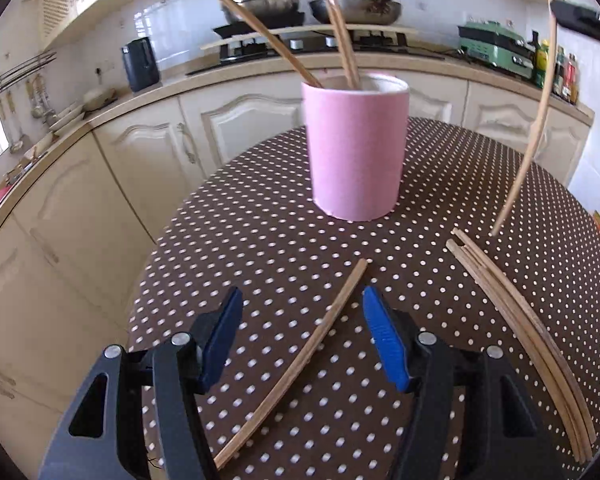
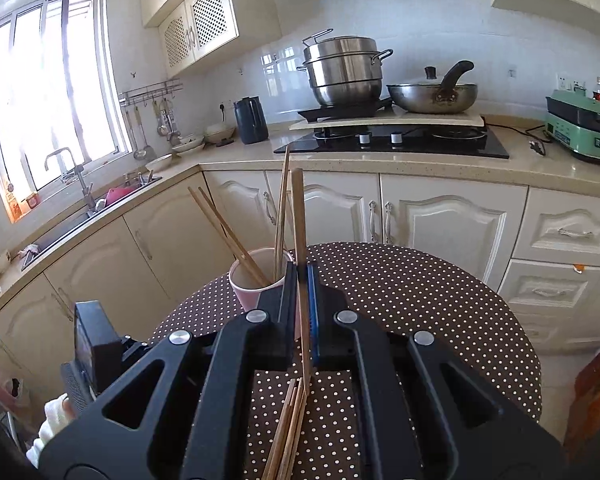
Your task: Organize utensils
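Left wrist view: the left gripper (image 1: 302,312) hangs with jaws spread above a lone chopstick (image 1: 296,364) on the polka-dot table (image 1: 240,232); a pink cup (image 1: 356,152) behind holds more.

Right wrist view: the right gripper (image 2: 302,280) clamps one upright chopstick (image 2: 299,216) beside that cup (image 2: 246,286).

Pink cup (image 1: 356,148), white inside. Tablecloth (image 1: 260,240): dark brown with regular white polka dots. Chopsticks (image 1: 520,320): pale tan wood. Left gripper (image 1: 302,344): black frame, blue pads (image 1: 384,344). Right gripper (image 2: 302,280): black frame, blue pad showing. Cabinets (image 2: 440,216): cream. Countertop (image 2: 340,162): speckled beige. Wall tiles (image 2: 420,20): glossy white. Steamer pot (image 2: 344,72): silver steel. Appliance (image 2: 580,128): mint green. Kettle (image 2: 251,120): dark grey-blue.
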Demonstrator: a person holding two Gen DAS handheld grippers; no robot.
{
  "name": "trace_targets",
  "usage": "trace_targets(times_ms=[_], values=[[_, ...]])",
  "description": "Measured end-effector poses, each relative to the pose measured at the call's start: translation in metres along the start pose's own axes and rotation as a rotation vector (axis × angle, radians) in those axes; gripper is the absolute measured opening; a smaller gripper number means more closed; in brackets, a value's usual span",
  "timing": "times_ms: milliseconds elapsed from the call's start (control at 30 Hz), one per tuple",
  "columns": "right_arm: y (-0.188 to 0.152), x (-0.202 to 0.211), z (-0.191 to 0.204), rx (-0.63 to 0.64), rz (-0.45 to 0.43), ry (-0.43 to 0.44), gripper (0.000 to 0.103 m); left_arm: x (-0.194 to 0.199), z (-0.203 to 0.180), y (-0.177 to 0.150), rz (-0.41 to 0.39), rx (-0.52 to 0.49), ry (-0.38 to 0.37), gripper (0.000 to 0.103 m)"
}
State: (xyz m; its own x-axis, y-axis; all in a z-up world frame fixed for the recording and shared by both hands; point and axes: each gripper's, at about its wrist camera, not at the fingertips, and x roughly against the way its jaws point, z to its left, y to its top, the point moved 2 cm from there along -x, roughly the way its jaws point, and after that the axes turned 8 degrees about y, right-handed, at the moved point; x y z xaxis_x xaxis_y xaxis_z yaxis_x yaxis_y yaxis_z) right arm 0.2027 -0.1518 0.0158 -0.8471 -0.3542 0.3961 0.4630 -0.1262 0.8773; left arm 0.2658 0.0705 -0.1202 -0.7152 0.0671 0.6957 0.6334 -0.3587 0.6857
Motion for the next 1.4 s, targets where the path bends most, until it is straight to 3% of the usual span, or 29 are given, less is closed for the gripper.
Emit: trace_targets(times_ms=[133,233,267,300,467,567,700,767,800,833,900,967,1133,1167,1200,1233,1300,1333,1400], values=[[0.004,0.002,-0.006,-0.007,-0.003,-0.019,0.006,-0.017,-0.024,0.003,0.023,-0.116,-0.004,0.061],[0.006,0.000,-0.011,-0.011,0.003,-0.026,0.006,-0.021,-0.034,0.003,0.047,-0.173,-0.031,0.033],[0.006,0.000,-0.011,-0.010,0.005,-0.028,0.006,-0.020,-0.035,0.003,0.050,-0.179,-0.049,0.016],[0.006,-0.001,-0.012,-0.006,0.006,-0.033,0.006,-0.022,-0.037,0.003,0.058,-0.188,-0.022,0.011],[0.005,-0.002,-0.014,-0.006,0.012,-0.031,0.006,-0.023,-0.037,0.001,0.066,-0.183,-0.022,0.010],[0.005,-0.003,-0.017,0.002,0.015,-0.027,0.006,-0.021,-0.031,0.003,0.046,-0.149,-0.007,0.001],[-0.009,-0.014,-0.035,0.040,0.090,-0.099,0.009,-0.016,-0.023,0.008,0.039,-0.068,0.000,0.001],[-0.023,-0.028,-0.064,-0.007,0.160,-0.186,0.043,-0.015,-0.019,0.008,0.041,-0.040,0.003,0.001],[-0.029,-0.032,-0.077,-0.038,0.183,-0.215,0.081,-0.014,-0.016,0.007,0.043,-0.023,0.005,0.001],[-0.035,-0.034,-0.093,-0.073,0.180,-0.256,0.082,-0.014,-0.013,0.007,0.045,-0.006,0.010,0.001],[-0.048,-0.037,-0.120,-0.120,0.181,-0.334,0.082,-0.011,-0.004,0.006,0.043,0.034,-0.006,0.001],[-0.062,-0.047,-0.143,-0.164,0.242,-0.394,0.082,-0.007,-0.001,0.005,0.030,0.037,-0.023,0.001],[-0.094,-0.069,-0.166,-0.215,0.356,-0.440,0.079,-0.012,-0.003,0.002,0.070,-0.035,-0.021,0.004],[-0.098,-0.072,-0.168,-0.217,0.371,-0.455,0.076,-0.015,-0.005,0.001,0.083,-0.049,-0.014,0.013],[-0.101,-0.075,-0.169,-0.228,0.384,-0.459,0.063,-0.017,-0.006,0.002,0.090,-0.056,-0.012,0.029],[-0.104,-0.081,-0.171,-0.244,0.409,-0.463,0.049,-0.018,-0.007,0.003,0.091,-0.062,-0.018,0.035],[-0.105,-0.086,-0.165,-0.184,0.403,-0.507,0.038,-0.020,-0.010,0.004,0.091,-0.072,-0.041,0.037],[-0.105,-0.088,-0.165,-0.180,0.403,-0.496,0.029,-0.021,-0.011,0.005,0.092,-0.078,-0.043,0.037],[-0.106,-0.089,-0.163,-0.175,0.400,-0.485,0.022,-0.027,-0.014,0.005,0.114,-0.087,-0.041,0.037]])
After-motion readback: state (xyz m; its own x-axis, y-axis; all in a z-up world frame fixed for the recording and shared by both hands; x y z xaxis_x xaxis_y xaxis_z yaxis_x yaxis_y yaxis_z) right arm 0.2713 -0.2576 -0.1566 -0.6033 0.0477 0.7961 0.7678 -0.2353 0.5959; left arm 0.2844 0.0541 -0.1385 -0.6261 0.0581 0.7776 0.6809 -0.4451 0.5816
